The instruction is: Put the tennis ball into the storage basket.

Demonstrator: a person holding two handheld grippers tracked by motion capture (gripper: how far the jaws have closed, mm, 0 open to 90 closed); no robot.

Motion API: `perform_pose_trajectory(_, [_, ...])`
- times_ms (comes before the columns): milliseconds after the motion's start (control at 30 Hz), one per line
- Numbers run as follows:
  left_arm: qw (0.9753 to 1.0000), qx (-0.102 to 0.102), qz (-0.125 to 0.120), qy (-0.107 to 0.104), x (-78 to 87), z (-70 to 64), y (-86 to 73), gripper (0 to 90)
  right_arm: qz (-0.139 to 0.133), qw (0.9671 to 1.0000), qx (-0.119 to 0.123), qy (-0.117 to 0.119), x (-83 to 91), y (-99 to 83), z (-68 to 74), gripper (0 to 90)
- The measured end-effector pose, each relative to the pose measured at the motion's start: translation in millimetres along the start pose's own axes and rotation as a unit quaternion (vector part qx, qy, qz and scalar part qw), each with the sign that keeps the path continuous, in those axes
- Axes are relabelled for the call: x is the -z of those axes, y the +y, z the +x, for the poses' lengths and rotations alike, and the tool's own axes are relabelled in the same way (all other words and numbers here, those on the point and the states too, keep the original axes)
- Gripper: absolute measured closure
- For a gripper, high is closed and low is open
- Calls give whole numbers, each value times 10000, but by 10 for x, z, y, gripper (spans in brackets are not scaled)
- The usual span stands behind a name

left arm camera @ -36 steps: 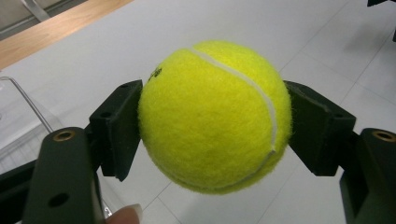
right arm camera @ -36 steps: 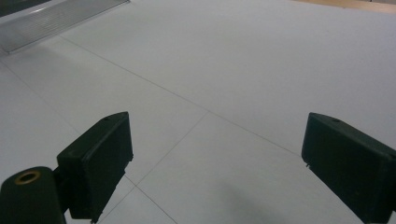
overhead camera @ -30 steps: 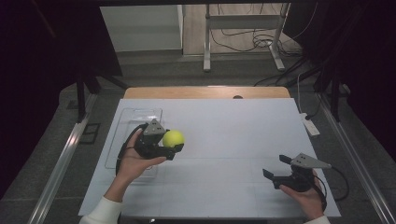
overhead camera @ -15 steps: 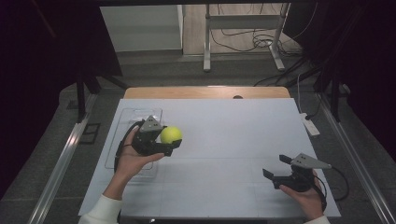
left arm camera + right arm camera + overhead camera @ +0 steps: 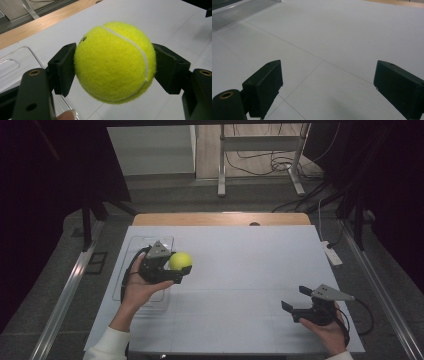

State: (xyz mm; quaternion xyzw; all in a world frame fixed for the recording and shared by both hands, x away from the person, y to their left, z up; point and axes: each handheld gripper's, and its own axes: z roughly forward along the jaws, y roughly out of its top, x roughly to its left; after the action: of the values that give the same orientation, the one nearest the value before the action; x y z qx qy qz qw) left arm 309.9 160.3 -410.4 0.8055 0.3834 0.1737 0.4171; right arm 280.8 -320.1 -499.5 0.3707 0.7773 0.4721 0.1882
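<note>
White table in dark room; left gripper clamps tennis ball.

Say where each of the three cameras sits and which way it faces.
High view: above the person's side, facing forward and down on the table; both hands and claws show.
Left gripper view: on the left claw, looking along jaws shut on the tennis ball.
Right gripper view: on the right claw, open over the table.
Shared: high and left views show the ball.

White table lies bare ahead of and between both sets of fingers, open for passage; sole obstacle is the clear tray, low, directly beneath and behind the left fingers.
</note>
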Motion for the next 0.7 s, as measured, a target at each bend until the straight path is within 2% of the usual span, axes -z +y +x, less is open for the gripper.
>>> perform_pose_trajectory(700, [9997,134,-154,101,60,102,10,265,33,10000,2,-18,-2,-4,3,89])
